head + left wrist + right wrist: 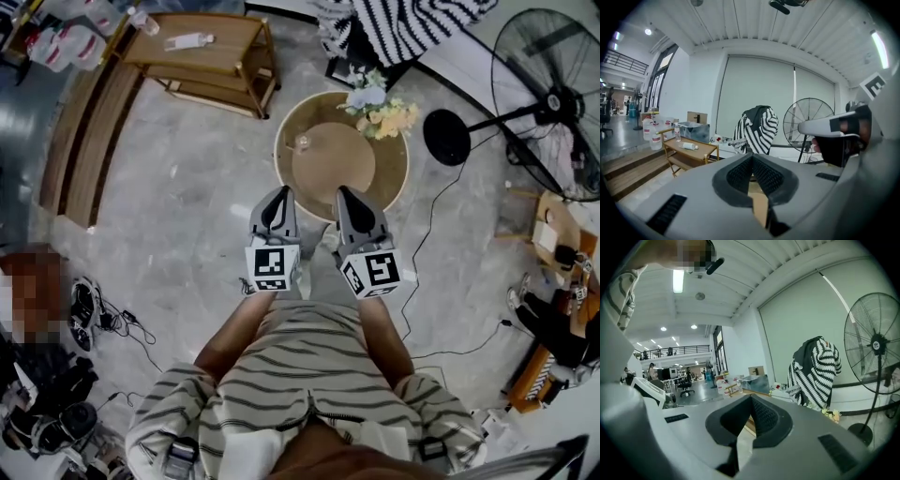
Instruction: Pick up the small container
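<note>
While both hang just short of the table, left gripper and right gripper jaws are pressed together, empty; container stands on table's left part.

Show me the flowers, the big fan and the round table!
flowers [380, 111], head view, on the pale blooms
big fan [560, 101], head view, on its centre hub
round table [333, 167], head view, on its bare top
</note>
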A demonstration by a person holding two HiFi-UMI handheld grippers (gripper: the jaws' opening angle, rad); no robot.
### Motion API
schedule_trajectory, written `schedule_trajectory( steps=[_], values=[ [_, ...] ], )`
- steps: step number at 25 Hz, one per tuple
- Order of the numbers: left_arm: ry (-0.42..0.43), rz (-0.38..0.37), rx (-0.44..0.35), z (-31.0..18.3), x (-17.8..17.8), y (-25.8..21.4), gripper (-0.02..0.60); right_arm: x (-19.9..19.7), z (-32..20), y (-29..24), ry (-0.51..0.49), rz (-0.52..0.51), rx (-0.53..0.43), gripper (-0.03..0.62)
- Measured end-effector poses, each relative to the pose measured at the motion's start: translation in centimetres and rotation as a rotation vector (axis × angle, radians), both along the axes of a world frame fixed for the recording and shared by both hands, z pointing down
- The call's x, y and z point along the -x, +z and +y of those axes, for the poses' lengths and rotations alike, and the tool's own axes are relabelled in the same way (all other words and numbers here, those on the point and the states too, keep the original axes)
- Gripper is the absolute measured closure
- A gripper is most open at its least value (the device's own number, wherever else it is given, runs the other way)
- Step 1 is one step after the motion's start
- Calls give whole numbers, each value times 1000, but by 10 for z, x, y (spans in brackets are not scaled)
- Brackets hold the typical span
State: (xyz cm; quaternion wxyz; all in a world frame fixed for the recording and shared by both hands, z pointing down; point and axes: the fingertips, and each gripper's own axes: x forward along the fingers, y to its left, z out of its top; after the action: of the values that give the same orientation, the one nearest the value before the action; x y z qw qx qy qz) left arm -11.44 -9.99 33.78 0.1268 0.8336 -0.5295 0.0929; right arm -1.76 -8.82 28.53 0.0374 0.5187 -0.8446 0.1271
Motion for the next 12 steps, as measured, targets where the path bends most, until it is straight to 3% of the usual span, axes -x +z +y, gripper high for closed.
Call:
schedule_trajectory(
  steps=[3,12],
  values=[
    [-24,38,10,-15,-8,24,591,-1,-16,23,-31,5,18,585],
    [-27,-16,35,-49,-46,82,591,-19,-47,93,-73,-7,75,585]
  ],
)
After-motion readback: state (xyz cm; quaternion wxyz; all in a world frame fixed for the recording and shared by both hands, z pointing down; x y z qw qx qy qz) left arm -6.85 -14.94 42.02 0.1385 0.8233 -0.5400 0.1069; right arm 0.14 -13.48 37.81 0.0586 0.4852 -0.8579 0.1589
